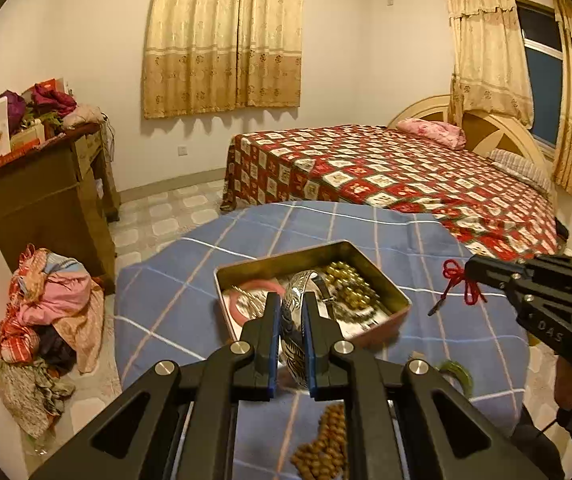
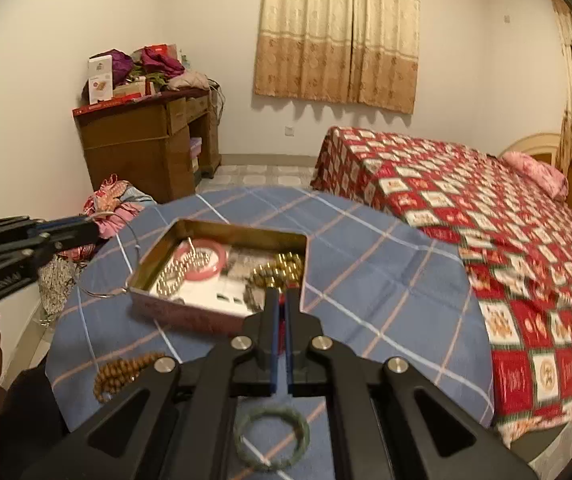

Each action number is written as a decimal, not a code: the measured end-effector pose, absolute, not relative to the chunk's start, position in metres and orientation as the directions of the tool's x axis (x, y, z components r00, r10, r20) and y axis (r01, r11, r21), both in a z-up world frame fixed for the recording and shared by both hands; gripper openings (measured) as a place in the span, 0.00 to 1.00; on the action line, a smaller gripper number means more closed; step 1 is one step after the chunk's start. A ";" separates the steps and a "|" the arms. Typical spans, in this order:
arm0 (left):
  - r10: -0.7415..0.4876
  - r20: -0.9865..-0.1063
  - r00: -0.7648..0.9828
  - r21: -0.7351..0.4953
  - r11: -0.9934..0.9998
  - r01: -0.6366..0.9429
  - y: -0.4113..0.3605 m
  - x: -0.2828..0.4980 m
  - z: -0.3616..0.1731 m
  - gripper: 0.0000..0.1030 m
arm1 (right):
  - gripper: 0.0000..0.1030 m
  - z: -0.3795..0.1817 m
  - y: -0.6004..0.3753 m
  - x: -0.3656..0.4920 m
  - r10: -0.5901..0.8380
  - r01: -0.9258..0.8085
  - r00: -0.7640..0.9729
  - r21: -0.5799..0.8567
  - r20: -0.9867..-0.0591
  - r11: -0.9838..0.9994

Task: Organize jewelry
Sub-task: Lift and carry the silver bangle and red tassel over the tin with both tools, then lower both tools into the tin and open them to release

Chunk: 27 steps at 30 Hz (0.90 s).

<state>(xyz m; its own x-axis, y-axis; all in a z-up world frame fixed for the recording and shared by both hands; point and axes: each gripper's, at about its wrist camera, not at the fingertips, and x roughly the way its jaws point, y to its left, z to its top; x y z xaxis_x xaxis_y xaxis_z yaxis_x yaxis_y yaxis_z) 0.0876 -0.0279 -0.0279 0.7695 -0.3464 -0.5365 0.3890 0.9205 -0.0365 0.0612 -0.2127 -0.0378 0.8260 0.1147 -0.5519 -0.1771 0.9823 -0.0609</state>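
Left wrist view: left hand-held gripper (image 1: pixel 290 312) pinches a silver bangle (image 1: pixel 296 320) short of the tin (image 1: pixel 386 280) ahead; a slack pinch could drop it. Right hand-held gripper (image 1: pixel 470 270) pinches a red cord (image 1: pixel 462 286).

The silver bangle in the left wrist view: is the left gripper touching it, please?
Touching. The left wrist view shows the left gripper shut on the silver bangle, blue pads pressed against both of its sides.

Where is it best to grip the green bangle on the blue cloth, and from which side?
Probably its rim, from above: the green bangle lies flat on the blue cloth as an open ring, so one finger can go inside, one outside.
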 end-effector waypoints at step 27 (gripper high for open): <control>-0.234 -0.625 0.744 0.037 0.944 0.328 -0.044 0.172 -0.074 0.09 | 0.04 -0.090 -0.194 0.158 0.067 -0.177 0.775 -0.114 -0.628 0.978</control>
<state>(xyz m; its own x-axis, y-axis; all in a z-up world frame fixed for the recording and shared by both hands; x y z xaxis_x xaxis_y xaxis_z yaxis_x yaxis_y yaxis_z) 0.1717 -0.0440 -0.0737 0.7444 -0.2344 -0.6252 0.3282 0.9439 0.0369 0.1581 -0.1937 -0.0895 0.7755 0.0673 -0.6278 -0.1771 0.9776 -0.1140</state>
